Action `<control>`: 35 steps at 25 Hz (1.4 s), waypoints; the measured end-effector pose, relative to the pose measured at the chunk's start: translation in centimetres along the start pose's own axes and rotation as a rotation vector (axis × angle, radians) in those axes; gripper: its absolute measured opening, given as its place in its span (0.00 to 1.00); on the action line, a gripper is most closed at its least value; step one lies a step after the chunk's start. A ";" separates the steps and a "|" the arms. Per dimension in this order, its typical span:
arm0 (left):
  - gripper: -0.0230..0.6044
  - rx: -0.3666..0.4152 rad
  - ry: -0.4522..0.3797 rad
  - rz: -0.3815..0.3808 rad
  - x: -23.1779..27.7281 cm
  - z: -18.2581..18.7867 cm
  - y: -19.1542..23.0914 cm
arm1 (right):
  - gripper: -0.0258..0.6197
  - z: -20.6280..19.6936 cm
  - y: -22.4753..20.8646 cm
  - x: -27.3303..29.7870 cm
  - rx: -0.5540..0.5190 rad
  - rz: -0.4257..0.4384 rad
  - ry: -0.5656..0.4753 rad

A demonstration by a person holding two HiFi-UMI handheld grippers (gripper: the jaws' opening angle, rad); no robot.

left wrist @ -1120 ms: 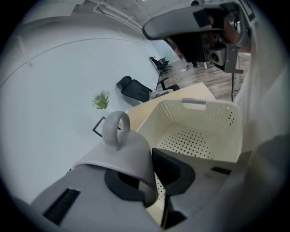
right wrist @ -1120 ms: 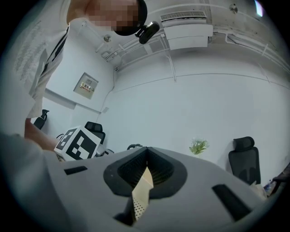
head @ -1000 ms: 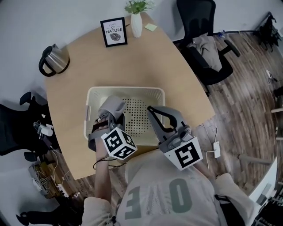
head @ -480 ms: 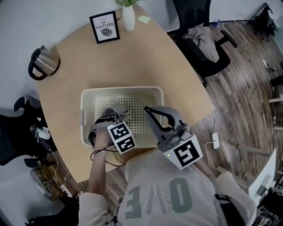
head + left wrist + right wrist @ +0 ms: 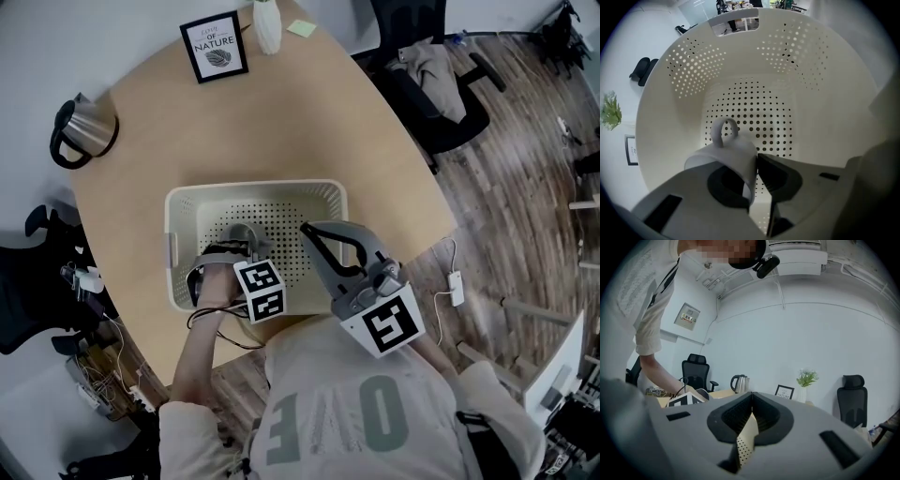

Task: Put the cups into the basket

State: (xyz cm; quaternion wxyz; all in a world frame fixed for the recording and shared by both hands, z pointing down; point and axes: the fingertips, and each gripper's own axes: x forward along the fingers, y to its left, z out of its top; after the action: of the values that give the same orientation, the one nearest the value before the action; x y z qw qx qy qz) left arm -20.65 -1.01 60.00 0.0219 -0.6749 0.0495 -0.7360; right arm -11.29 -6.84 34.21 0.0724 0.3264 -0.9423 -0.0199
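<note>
Jaws of your left gripper (image 5: 752,169) are clamped on the wall of a pale cup (image 5: 725,152), one jaw inside its mouth and the other against its outer side. You hold the cup tipped over, mouth toward the gripper and handle pointing away, low inside the basket (image 5: 281,185) above the perforated floor. Whether it touches that floor I cannot tell.

So the carry looks done for this cup, and I judge that only the release and the lift-out are left. No other cup shows in the basket or on the table, though your grippers hide part of the basket floor.

Your right gripper (image 5: 751,398) has its jaws closed tip to tip on nothing. In the head view it hangs over the basket's near right part, just beside the left gripper.

For room, your left gripper sits deep in the basket with walls on every side. The near wall runs under your wrist, and the far wall with its handle slot lies ahead. Straight up looks like the clear way out. Sideways to the right, the other gripper crowds you. The basket stands close to the table's near edge, so a snag on the rim could drag it toward you. The kettle (image 5: 80,136), picture frame (image 5: 214,47) and vase (image 5: 267,23) stand well apart at the far side.
</note>
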 end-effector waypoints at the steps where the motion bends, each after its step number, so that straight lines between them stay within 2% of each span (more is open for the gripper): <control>1: 0.14 0.000 -0.002 0.000 0.0 0.1 0.1 | 0.04 -0.1 0.1 0.0 0.000 0.004 0.005; 11: 0.15 0.010 -0.020 0.000 -0.2 0.7 -0.4 | 0.04 0.2 0.5 0.3 0.010 0.029 -0.020; 17: 0.16 -0.056 -0.103 0.058 -1.9 2.2 0.5 | 0.04 0.5 0.6 -0.1 0.008 0.026 -0.032; 21: 0.17 -0.059 -0.117 0.109 -3.2 2.3 0.8 | 0.04 0.9 1.1 -0.1 0.005 0.032 -0.049; 24: 0.17 -0.061 -0.133 0.166 -5.1 2.2 1.0 | 0.04 1.3 1.4 -0.3 -0.001 0.040 -0.059; 28: 0.17 -0.107 -0.184 0.265 -9.5 1.8 1.9 | 0.04 1.8 1.4 -0.5 -0.003 0.045 -0.075; 31: 0.16 -0.154 -0.234 0.403 -13.8 1.3 3.6 | 0.04 2.2 1.6 -0.5 -0.013 0.050 -0.080; 33: 0.08 -0.191 -0.259 0.518 -16.5 0.9 4.8 | 0.04 2.4 1.6 -0.5 -0.020 0.050 -0.083; 35: 0.05 -0.245 -0.309 0.586 -18.6 0.8 5.5 | 0.04 2.8 1.4 -0.6 -0.024 0.048 -0.096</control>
State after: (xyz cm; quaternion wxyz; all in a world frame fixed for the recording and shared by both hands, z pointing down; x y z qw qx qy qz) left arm -18.35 -4.72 41.02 0.1582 -0.7330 0.3249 -0.5763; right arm -12.12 -5.41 31.45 0.0314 0.3015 -0.9519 -0.0452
